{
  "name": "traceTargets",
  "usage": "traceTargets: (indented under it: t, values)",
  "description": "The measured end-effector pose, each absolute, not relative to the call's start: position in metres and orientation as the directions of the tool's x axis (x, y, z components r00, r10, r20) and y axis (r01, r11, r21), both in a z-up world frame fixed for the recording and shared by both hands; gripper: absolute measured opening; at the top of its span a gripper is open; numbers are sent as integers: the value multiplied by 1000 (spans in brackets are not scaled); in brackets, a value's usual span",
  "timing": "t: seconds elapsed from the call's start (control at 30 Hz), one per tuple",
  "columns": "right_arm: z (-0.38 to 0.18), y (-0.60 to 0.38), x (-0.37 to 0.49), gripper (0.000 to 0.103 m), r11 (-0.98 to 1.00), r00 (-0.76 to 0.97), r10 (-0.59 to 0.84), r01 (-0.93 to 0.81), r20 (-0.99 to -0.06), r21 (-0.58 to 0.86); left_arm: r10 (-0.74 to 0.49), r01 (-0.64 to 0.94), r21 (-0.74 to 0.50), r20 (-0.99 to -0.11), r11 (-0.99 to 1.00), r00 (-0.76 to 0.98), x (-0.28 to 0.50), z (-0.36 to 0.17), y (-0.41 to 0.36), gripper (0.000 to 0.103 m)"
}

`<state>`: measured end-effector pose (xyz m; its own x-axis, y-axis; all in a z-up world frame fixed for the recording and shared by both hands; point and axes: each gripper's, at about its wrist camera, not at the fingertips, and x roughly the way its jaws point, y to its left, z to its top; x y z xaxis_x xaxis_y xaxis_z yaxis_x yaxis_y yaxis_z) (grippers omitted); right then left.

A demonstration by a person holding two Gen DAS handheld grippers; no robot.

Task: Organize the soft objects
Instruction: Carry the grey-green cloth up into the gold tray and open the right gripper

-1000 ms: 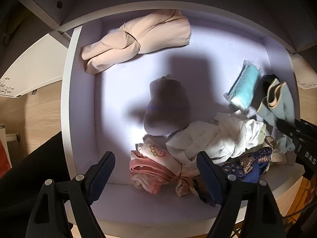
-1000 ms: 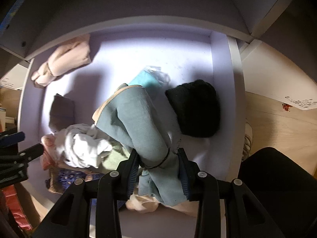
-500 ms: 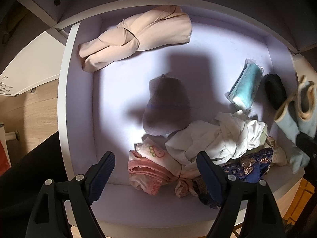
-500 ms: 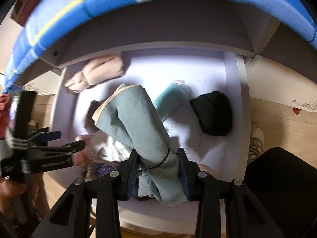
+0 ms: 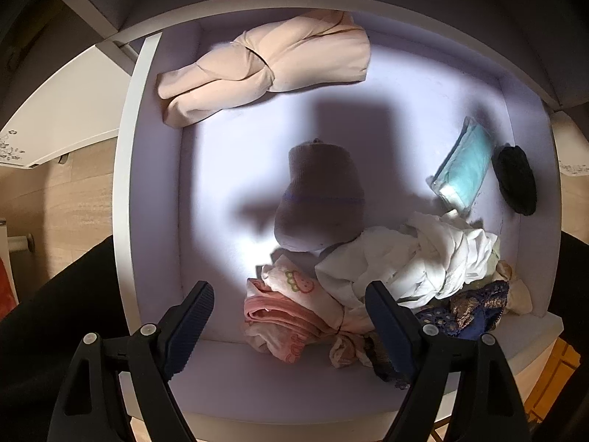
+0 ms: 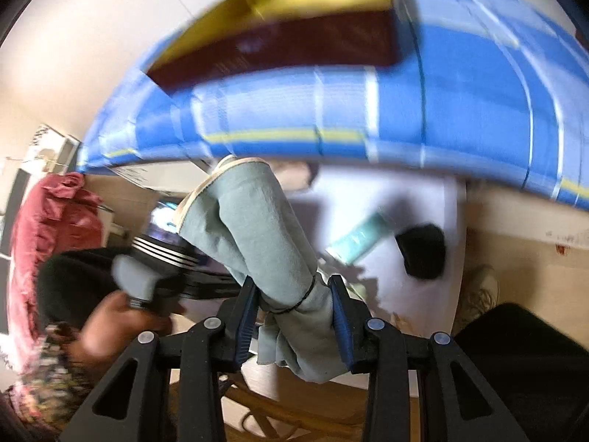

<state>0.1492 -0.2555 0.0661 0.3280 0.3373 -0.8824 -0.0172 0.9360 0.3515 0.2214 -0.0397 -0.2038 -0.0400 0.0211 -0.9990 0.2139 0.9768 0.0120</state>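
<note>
Gripping a grey-green roll (image 6: 265, 254) of fabric, the right gripper (image 6: 292, 316) has both pads pressed against the roll's lower part, where a thin dark band circles it. The roll stands up and leftward from the jaws, its cream-edged end uppermost, clear of the drawer (image 6: 452, 228) seen blurred beyond. Left of it a hand (image 6: 110, 328) holds the other tool's handle. Above, a blue striped cloth (image 6: 460, 110) fills the right wrist view, with a dark red and gold box (image 6: 287, 40) on it.

The left gripper (image 5: 287, 316) points down into the drawer (image 5: 154, 184) with its jaws wide apart and nothing between the pads. Nearest it lies a heap at the drawer's front: a pink garment (image 5: 291, 316), touching a white garment (image 5: 416, 258) to its right, with a dark blue lace piece (image 5: 467, 313) under the white one's right edge. Just beyond the heap, a grey sock (image 5: 320, 202) lies in shadow at the drawer's middle, its near end touching the white garment. To the right sits a teal packet (image 5: 464, 169), with a black bundle (image 5: 515, 180) just beside it against the right wall. Farthest back, a peach knotted garment (image 5: 265, 66) lies in the left rear corner.
</note>
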Motion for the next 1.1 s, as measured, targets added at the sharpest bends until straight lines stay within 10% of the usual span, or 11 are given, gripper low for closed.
traceTargets:
  t: [0.4,1.1]
  values:
    - [176,-267,239,38,896,497,386,0,-777,445,0,198,-7,-999,980,-35,223,-198,-31,85]
    - [119,-326,423,41,866,480,32,425,-877,264,-65,157,-69,-997,985,-34,235,-186,-10,85]
